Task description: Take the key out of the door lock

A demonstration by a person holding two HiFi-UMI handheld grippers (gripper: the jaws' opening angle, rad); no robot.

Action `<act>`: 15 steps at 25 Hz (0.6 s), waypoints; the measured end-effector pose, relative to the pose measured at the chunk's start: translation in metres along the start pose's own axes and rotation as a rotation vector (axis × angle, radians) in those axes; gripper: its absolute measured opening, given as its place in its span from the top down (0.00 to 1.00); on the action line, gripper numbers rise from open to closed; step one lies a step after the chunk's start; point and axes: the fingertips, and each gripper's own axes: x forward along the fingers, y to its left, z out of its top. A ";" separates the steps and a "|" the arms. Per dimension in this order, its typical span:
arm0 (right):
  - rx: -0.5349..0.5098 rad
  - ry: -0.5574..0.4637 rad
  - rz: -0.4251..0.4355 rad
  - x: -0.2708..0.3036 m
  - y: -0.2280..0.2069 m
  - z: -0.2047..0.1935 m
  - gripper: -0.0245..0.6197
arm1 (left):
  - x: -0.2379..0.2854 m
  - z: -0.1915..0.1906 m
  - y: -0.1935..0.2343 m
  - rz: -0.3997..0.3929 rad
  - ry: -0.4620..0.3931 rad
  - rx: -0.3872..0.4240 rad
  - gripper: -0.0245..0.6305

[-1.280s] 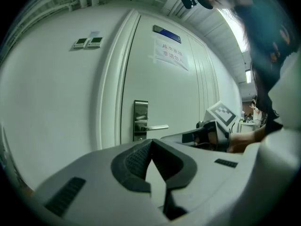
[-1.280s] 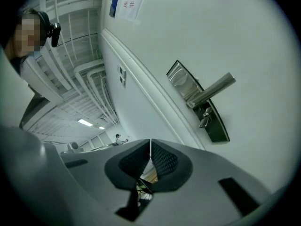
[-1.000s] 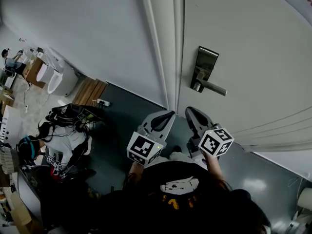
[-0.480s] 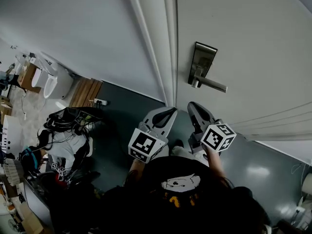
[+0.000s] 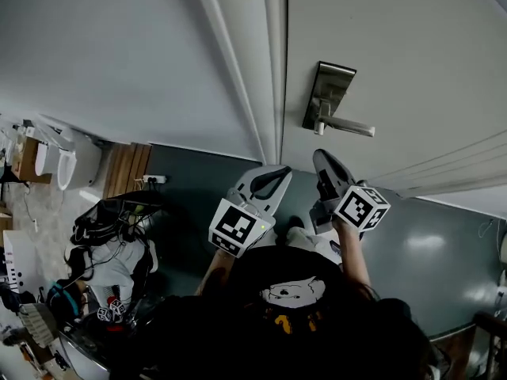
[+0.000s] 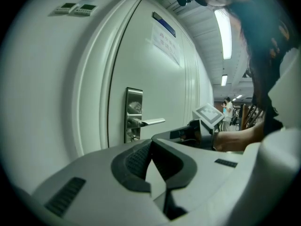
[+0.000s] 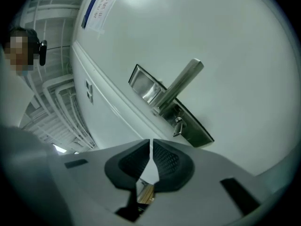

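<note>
White door (image 5: 396, 46), shut against its frame, with a brushed-metal lock plate (image 5: 331, 81) and a lever handle (image 5: 352, 127). The key (image 7: 178, 125) sits in the plate just below the lever's root and sticks out toward the person.

Left hand-held gripper (image 5: 279, 174): low, near the door frame, pads meeting at the tips, nothing between them. Right hand-held gripper (image 5: 322, 158): below the lever and apart from the plate, pads closed to a hairline slit, also empty. Neither touches the key. Judgement: approach stage, no grasp yet.

Risks:
- The jaws need to part before they reach the key; arriving closed would only push against its bow.
- The lever hangs directly above the key, so an upper jaw coming in high could catch on it.
- The bow is small and smooth, so a shallow pinch may slip.
- A pull off the lock's axis, or with the key not turned to its release position, could bind it.

Not resolved:
- From the head view the key is too small to pick out.
- The keyhole and the key's turn angle are unclear.
- The left gripper view gives only a faint glint below the lever.
</note>
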 end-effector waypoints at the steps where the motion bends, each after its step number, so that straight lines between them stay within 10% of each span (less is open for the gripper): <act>1: 0.012 -0.015 -0.013 0.003 -0.002 0.000 0.95 | -0.001 -0.002 0.003 -0.018 0.003 0.004 0.95; 15: 0.217 -0.176 -0.131 0.020 -0.021 0.005 0.88 | -0.009 0.001 0.024 -0.195 -0.027 0.046 0.95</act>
